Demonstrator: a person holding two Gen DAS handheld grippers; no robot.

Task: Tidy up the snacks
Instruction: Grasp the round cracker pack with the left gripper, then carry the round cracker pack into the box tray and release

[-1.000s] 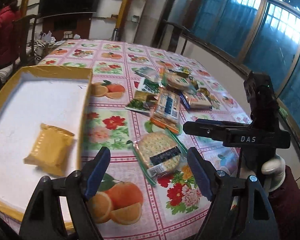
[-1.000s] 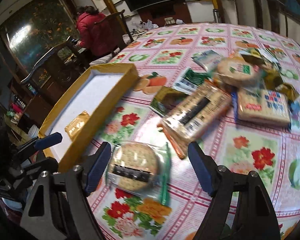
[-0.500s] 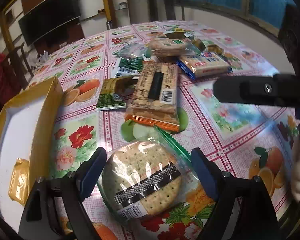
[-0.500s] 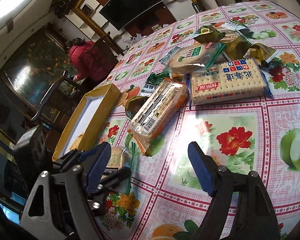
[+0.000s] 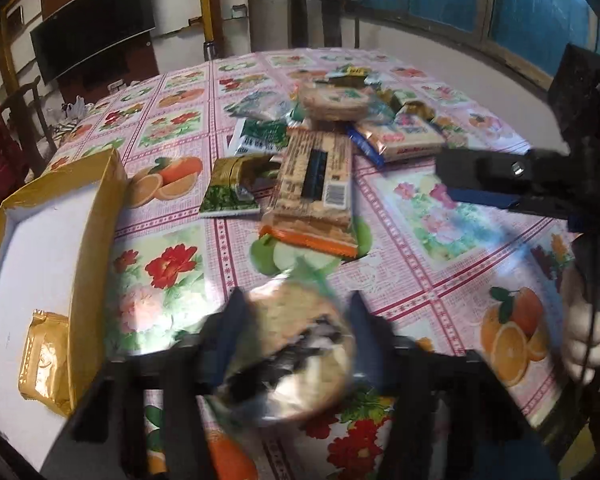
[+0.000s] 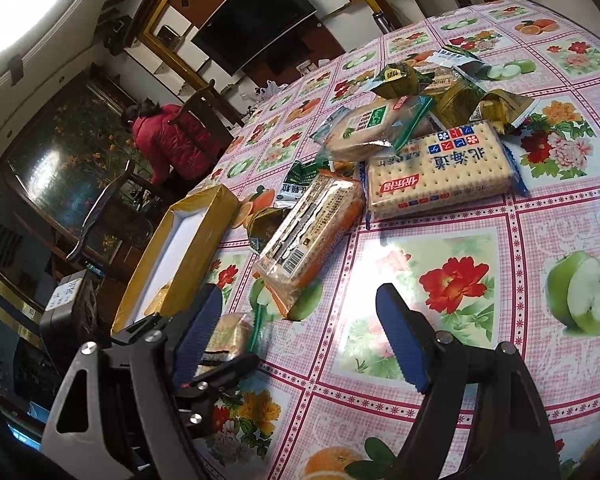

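My left gripper (image 5: 296,332) is shut on a round cracker pack (image 5: 300,348) with a green-edged clear wrapper, blurred by motion and just above the tablecloth. The pack also shows in the right wrist view (image 6: 228,336), beside the left gripper's finger. A gold-sided box (image 5: 96,248) with a white inside stands to the left and holds a gold snack packet (image 5: 44,360). My right gripper (image 6: 300,344) is open and empty over the table, right of the left one. A long orange-edged cracker pack (image 5: 316,196) lies ahead.
A pile of snacks lies further back: a square cracker pack (image 6: 444,172), a round cracker pack (image 6: 368,128), green and gold sachets (image 5: 232,188). The flowered tablecloth (image 5: 440,216) covers the round table. A person in red (image 6: 168,140) sits beyond the far edge.
My left gripper has closed on the round cracker pack and started to lift it. The right gripper has swung right and away from the pack, staying open.
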